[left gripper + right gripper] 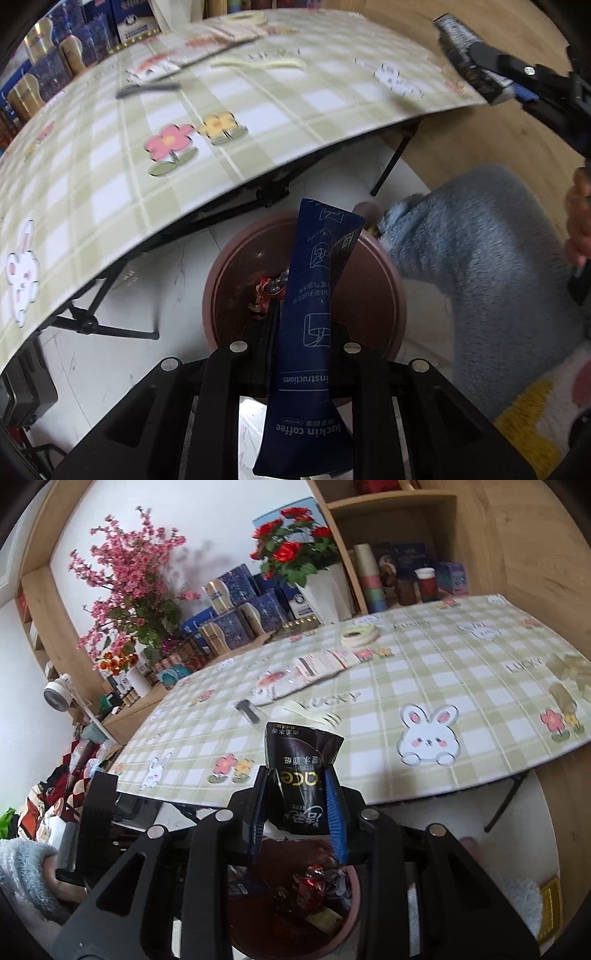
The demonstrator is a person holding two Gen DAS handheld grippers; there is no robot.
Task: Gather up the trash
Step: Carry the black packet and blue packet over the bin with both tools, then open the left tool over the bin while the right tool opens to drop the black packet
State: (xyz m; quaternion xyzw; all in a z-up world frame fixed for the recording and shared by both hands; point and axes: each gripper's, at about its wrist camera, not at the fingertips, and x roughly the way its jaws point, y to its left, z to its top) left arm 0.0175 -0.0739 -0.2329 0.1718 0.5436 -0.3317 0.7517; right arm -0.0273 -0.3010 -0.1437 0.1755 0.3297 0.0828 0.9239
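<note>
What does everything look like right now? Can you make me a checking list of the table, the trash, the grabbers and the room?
Surface: green checked table with bunnies and flowers printed on it.
Job's things: dark blue coffee sachet and black crumpled tissue packet, both held over the round brown plastic bin, which already holds red wrappers.
Clutter: cream plastic fork, tape roll, flat printed packet, small dark strip on the table.
Grippers: left gripper clamps the sachet; right gripper clamps the packet.
Cables: nothing seen.
Surroundings: pink blossoms, red roses, blue boxes, wooden shelves.
</note>
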